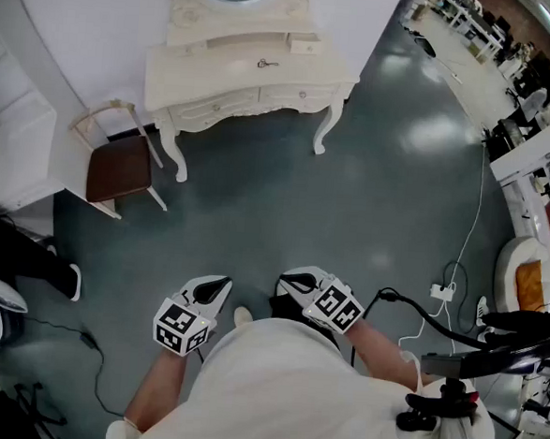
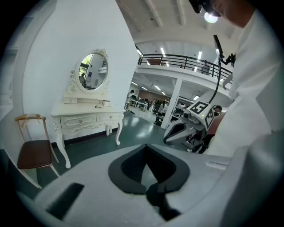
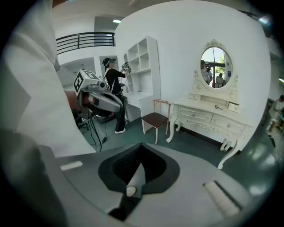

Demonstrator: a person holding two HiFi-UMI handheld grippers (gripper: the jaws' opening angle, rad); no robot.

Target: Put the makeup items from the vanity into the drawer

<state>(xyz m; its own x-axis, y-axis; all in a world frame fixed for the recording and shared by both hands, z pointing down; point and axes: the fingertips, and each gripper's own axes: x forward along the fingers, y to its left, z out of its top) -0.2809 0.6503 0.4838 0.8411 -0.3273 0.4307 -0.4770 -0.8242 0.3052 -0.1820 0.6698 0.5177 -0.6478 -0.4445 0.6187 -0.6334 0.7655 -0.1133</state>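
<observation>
The cream vanity [image 1: 248, 71] with an oval mirror stands against the far wall, well away from me. A small dark makeup item [image 1: 267, 64] and a small pale box [image 1: 304, 46] lie on its top; the vanity's drawers look closed. The vanity [image 3: 213, 117] and the dark item [image 3: 218, 107] show in the right gripper view too. My left gripper [image 1: 212, 292] and right gripper [image 1: 299, 283] hang close to my body over the green floor, both shut and empty. The left gripper view shows the vanity [image 2: 86, 119] far off and the right gripper [image 2: 186, 126] beside it.
A brown-seated chair [image 1: 119, 167] stands left of the vanity, next to a white shelf unit [image 3: 142, 71]. A power strip with cables [image 1: 442, 291] lies on the floor at my right. Another person [image 3: 114, 95] stands near the shelves. Desks and equipment fill the right side.
</observation>
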